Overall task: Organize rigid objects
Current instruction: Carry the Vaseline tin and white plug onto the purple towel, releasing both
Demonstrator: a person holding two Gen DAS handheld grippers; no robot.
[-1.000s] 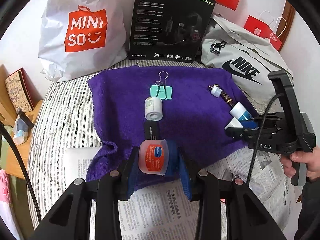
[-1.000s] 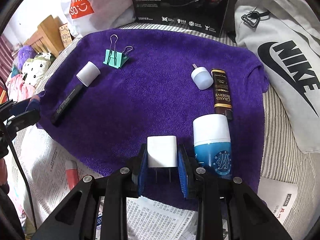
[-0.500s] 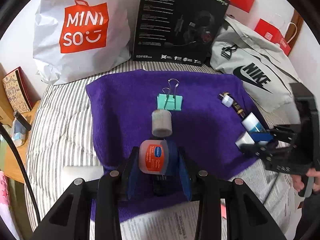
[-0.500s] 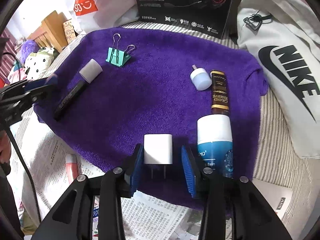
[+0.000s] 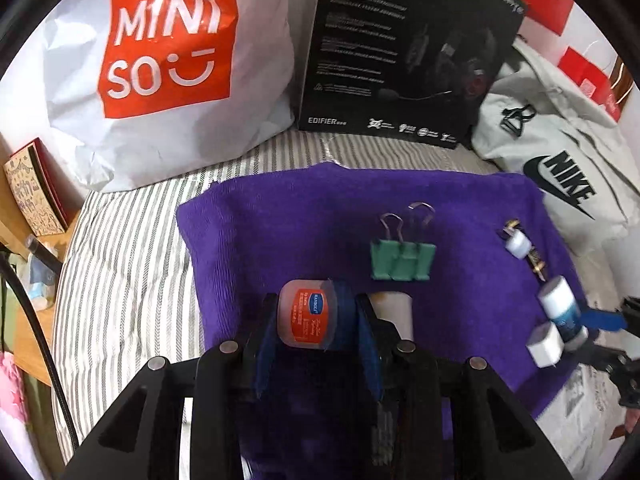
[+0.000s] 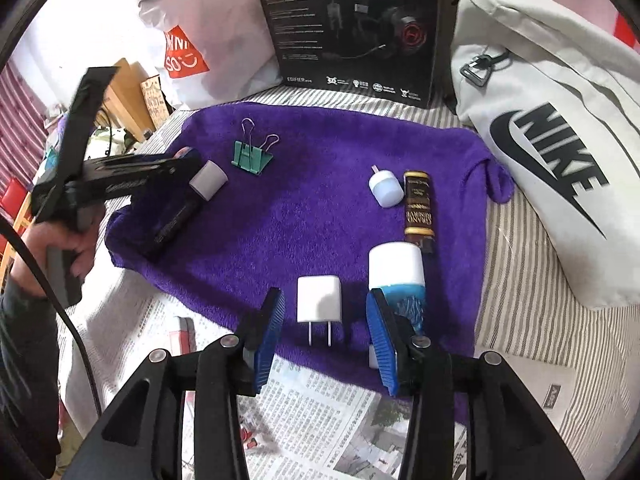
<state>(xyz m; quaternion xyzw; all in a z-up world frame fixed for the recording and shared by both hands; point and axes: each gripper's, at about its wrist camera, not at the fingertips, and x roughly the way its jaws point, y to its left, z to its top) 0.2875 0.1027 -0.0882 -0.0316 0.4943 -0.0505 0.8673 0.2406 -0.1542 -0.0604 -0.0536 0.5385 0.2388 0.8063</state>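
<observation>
My left gripper [image 5: 316, 320] is shut on a small jar with an orange label [image 5: 306, 318], held over the left part of the purple towel [image 5: 300, 220]. My right gripper [image 6: 326, 326] is open. A white charger plug [image 6: 319, 300] lies on the towel between its blue pads, free of them. A blue-and-white balm stick [image 6: 396, 268] lies just right of it. A green binder clip [image 6: 252, 156], a white roll [image 6: 208, 180], a black tube [image 6: 176, 224], a small white bulb [image 6: 386, 188] and a brown bottle [image 6: 418, 204] also lie on the towel.
A Miniso bag [image 5: 160, 60], a black headset box [image 5: 400, 52] and a white Nike bag [image 6: 560, 140] stand behind the towel on the striped bed [image 5: 120, 260]. Newspaper [image 6: 320, 412] covers the near edge. A wooden side table [image 5: 28, 200] is at left.
My right gripper opened and released the white charger plug onto the towel. My left gripper carried the jar forward and left over the towel, past the white roll.
</observation>
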